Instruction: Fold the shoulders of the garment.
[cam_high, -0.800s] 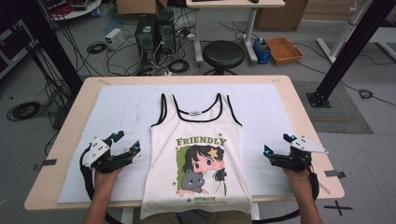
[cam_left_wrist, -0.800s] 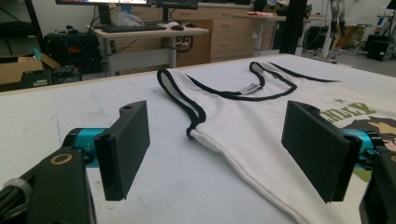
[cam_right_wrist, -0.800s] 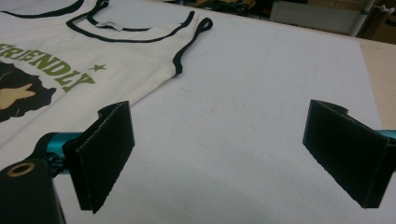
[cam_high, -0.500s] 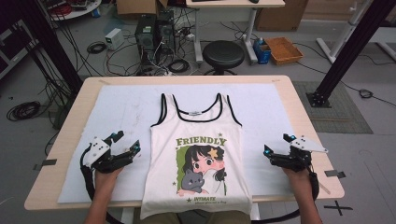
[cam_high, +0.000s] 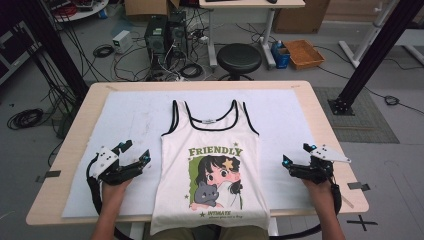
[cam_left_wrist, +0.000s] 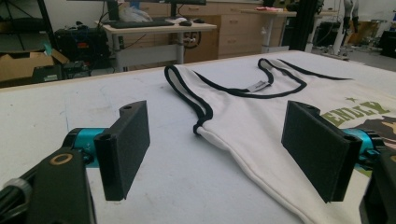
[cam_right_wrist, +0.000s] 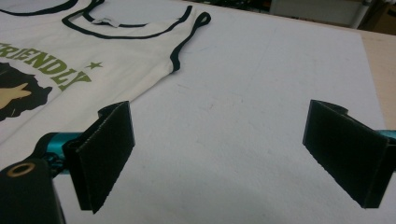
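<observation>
The tank top (cam_high: 210, 170) lay flat mid-table, long axis running away from the person. The left gripper (cam_high: 136, 156) sat nearer its edge than the right gripper (cam_high: 296, 154); both gaped wide, empty.

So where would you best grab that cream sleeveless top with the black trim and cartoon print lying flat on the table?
Probably by its side edges. The cream sleeveless top lies flat and face up on the white mat, so only its borders offer a lip. The open left gripper could slide in low from the left, the open right gripper from the right, each pinching a side seam.
</observation>
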